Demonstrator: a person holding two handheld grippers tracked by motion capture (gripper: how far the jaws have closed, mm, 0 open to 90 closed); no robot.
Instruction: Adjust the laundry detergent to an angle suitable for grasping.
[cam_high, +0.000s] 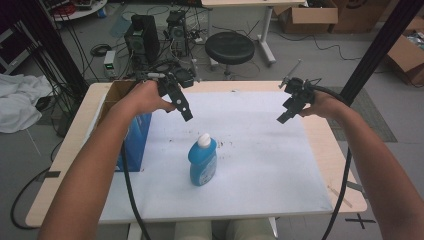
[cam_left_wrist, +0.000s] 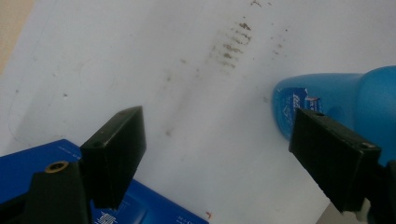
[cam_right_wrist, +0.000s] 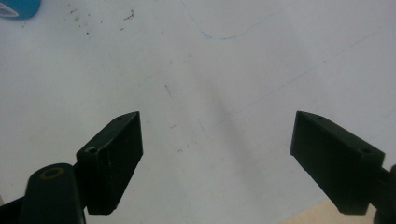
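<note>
The blue bottle (cam_high: 203, 161) stands upright mid-sheet on the tabletop (cam_high: 320, 131), just right of a blue box (cam_high: 134, 140). Both the left gripper (cam_high: 185, 112) and the right gripper (cam_high: 283, 117) hover wide open, empty; a glancing jaw could topple that tall bottle.

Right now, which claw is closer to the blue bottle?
Left. The left claw hangs open just behind the blue bottle, slightly to its left; the right claw is open, far off to its right.
</note>
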